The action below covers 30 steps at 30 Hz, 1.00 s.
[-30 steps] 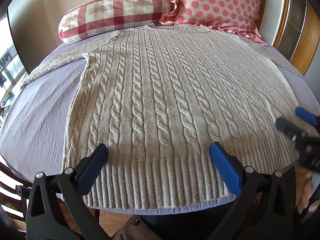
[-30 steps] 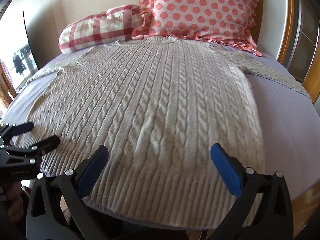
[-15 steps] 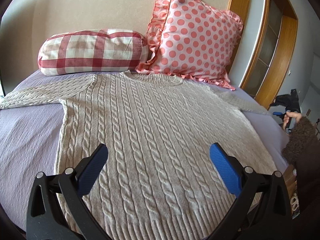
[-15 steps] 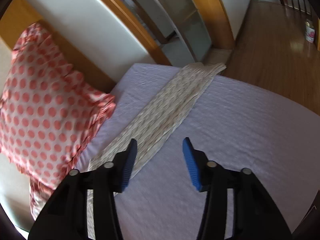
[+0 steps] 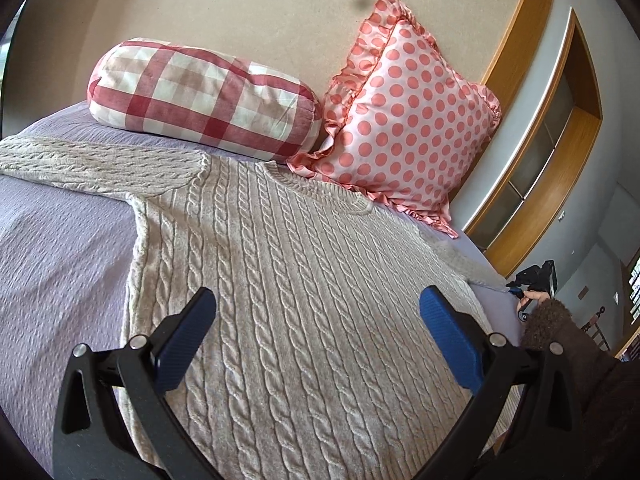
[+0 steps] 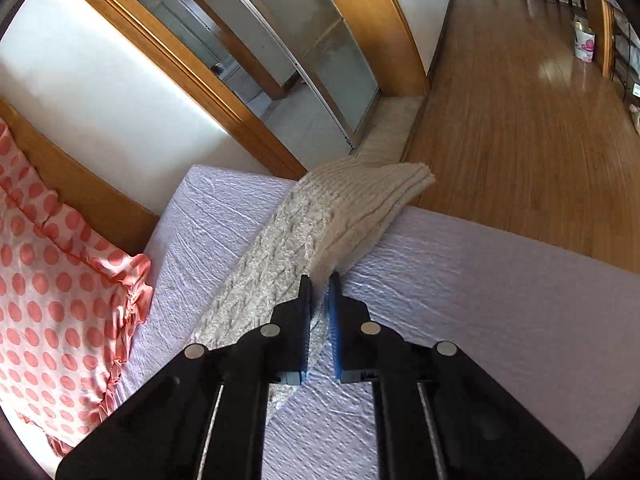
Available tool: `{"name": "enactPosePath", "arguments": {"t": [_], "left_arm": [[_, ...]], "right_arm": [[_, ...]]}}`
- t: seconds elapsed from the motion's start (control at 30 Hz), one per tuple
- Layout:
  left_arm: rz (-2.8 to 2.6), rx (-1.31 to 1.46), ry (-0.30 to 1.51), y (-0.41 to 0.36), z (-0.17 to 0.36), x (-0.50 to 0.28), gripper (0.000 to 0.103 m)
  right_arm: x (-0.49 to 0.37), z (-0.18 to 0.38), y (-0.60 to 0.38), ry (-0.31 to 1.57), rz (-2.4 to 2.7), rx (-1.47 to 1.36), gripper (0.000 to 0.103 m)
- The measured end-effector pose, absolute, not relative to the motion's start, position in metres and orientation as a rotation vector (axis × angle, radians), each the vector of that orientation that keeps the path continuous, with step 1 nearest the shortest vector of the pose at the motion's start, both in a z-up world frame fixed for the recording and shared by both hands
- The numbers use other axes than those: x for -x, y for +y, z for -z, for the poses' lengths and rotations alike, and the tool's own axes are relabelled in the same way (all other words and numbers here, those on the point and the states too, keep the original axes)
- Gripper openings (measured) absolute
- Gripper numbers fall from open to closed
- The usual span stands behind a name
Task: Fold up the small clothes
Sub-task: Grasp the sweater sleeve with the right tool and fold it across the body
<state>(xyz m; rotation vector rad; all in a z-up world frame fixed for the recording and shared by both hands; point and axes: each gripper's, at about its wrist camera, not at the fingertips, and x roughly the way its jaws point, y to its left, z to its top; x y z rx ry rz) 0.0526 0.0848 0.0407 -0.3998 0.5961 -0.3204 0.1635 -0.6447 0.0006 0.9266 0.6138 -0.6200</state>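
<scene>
**Right gripper clamped on the sleeve, left gripper spread over the body**

The cable-knit sweater [image 5: 304, 280] lies flat on the lavender bed [image 5: 52, 264], neckline toward the pillows at 12 o'clock in my left wrist view. One sleeve [image 5: 92, 164] stretches out to 9 o'clock. The other sleeve [image 6: 320, 220] runs toward 1 o'clock in my right wrist view, and its ribbed cuff end hangs just over the mattress edge.

Half a second ago my right gripper [image 6: 319, 280] was parted and hovering above that sleeve. Now its jaws are pressed together on the sleeve's edge, with a ridge of knit pinched up between the blue pads [image 6: 333, 320]. The cuff sits closer and larger in view than it did then.

My left gripper [image 5: 316, 312] has stayed spread wide, holding nothing, above the middle of the sweater. It has pushed further toward the neckline since a second ago, when it sat over the ribbed hem. In my left wrist view my right hand [image 5: 532, 300], in a fuzzy brown cuff, shows small at 3 o'clock by the bed's edge.

The checked bolster [image 5: 204, 100] and the polka-dot cushion [image 5: 404, 120] lean against the wall at 12 o'clock. Beyond the bed at 1 o'clock in my right wrist view are the wooden floor [image 6: 520, 120] and a glazed sliding door [image 6: 320, 52].
</scene>
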Motion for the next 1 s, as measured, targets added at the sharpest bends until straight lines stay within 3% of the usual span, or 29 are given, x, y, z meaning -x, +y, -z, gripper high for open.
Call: {"name": "enactPosePath", "arguments": {"t": [0.17, 0.33, 0.5, 0.57, 0.63, 0.7, 0.73, 0.83, 1.0], "left_arm": [[0.296, 0.420, 0.574, 0.118, -0.043, -0.052, 0.101], [0.205, 0.466, 0.559, 0.159, -0.046, -0.054, 0.101], [0.085, 0.522, 0.561, 0.200, -0.051, -0.055, 0.101], [0.038, 0.530, 0.561, 0.220, -0.054, -0.056, 0.101], [-0.014, 0.534, 0.559, 0.244, -0.059, -0.059, 0.101], [-0.075, 0.556, 0.568, 0.273, -0.060, -0.066, 0.101], [-0.105, 0.579, 0.574, 0.289, -0.058, -0.071, 0.101], [-0.173, 0.700, 0.622, 0.338, -0.046, -0.093, 0.100], [-0.210, 0.947, 0.684, 0.406, -0.014, -0.124, 0.088]], "right_arm": [[-0.169, -0.093, -0.562, 0.451, 0.372, -0.727, 0.008], [-0.191, -0.176, -0.410, 0.389, -0.064, -0.599, 0.008], [-0.219, -0.174, -0.245, 0.565, -0.444, -0.464, 0.010], [-0.229, -0.154, -0.193, 0.705, -0.509, -0.378, 0.019], [-0.221, -0.142, -0.177, 0.756, -0.500, -0.335, 0.036], [-0.206, -0.143, -0.188, 0.698, -0.471, -0.346, 0.073], [-0.197, -0.147, -0.199, 0.663, -0.450, -0.353, 0.078], [-0.185, -0.150, -0.225, 0.630, -0.398, -0.349, 0.080], [-0.166, -0.140, -0.265, 0.634, -0.291, -0.339, 0.083]]}}
